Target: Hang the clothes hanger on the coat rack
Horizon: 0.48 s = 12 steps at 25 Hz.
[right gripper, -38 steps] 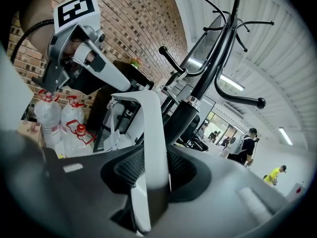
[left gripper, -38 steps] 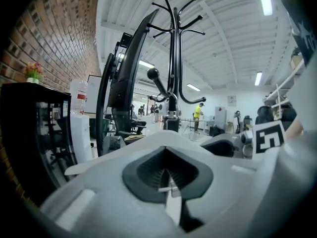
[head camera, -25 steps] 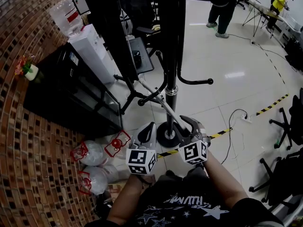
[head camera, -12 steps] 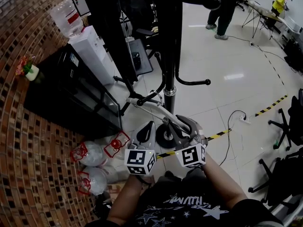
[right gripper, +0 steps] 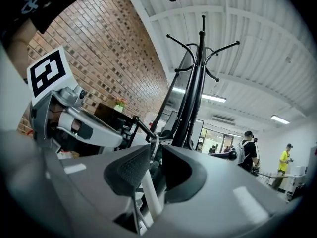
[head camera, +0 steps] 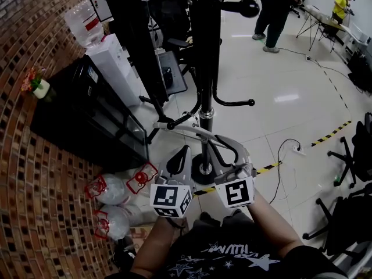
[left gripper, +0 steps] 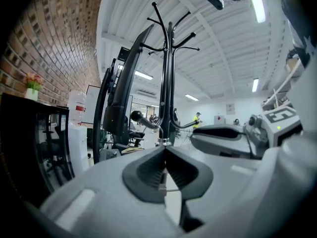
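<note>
**Desk:** What sits nearest the lens?

**Me:** My two grippers, side by side in front of me. My left gripper (left gripper: 165, 155) has its pads pressed together. A pale scrap shows low in the slit, too small to name. My right gripper (right gripper: 155, 151), just to its right, has just been closing its jaws and now nips the white bar of the clothes hanger (right gripper: 149, 192).

**Desk:** Where does the hanger lie?

**Me:** It lies low, just in front of the coat rack (head camera: 207, 68) and above its round base (head camera: 203, 168). From my right gripper it runs away to the far left, and its end comes close by a lower curved arm (head camera: 187, 118). I cannot tell whether they touch. It is not yet on a hook.

**Desk:** And behind that?

**Me:** On the left are a brick wall (head camera: 35, 173) and a black cabinet (head camera: 87, 115). On the right is pale tile floor (head camera: 290, 68), with a person in a yellow top (head camera: 343, 3) far off.
</note>
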### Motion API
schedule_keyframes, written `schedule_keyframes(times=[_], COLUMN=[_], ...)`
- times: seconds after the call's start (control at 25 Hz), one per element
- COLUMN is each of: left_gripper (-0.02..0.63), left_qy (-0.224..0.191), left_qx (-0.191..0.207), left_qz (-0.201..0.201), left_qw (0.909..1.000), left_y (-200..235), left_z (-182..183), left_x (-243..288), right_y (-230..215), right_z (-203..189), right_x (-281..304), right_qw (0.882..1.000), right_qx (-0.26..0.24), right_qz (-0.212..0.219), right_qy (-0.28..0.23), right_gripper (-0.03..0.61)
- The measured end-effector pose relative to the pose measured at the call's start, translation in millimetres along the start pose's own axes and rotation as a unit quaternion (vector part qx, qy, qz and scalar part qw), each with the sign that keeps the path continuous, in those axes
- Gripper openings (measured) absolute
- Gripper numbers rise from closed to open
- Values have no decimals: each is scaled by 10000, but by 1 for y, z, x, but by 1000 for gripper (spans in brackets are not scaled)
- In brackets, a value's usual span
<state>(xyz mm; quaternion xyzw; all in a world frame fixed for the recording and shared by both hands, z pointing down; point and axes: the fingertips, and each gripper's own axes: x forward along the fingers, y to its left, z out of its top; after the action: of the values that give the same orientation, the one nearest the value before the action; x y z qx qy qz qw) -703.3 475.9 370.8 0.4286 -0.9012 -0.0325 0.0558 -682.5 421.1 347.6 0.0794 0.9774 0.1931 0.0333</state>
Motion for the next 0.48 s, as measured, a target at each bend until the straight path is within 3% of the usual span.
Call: schedule_keyframes(times=[0.48], left_gripper=[5], left_qy=[-433], left_qx=[131], left_qz=[210], left_qw=[9988], left_y=[-50], left_z=[51], left_x=[-3], right_y=[-36], right_z=[49], right_x=[-37], right_qw=[9980], right_qx=[243], right_qz=[45], right_qy=[-580], right_gripper=[23])
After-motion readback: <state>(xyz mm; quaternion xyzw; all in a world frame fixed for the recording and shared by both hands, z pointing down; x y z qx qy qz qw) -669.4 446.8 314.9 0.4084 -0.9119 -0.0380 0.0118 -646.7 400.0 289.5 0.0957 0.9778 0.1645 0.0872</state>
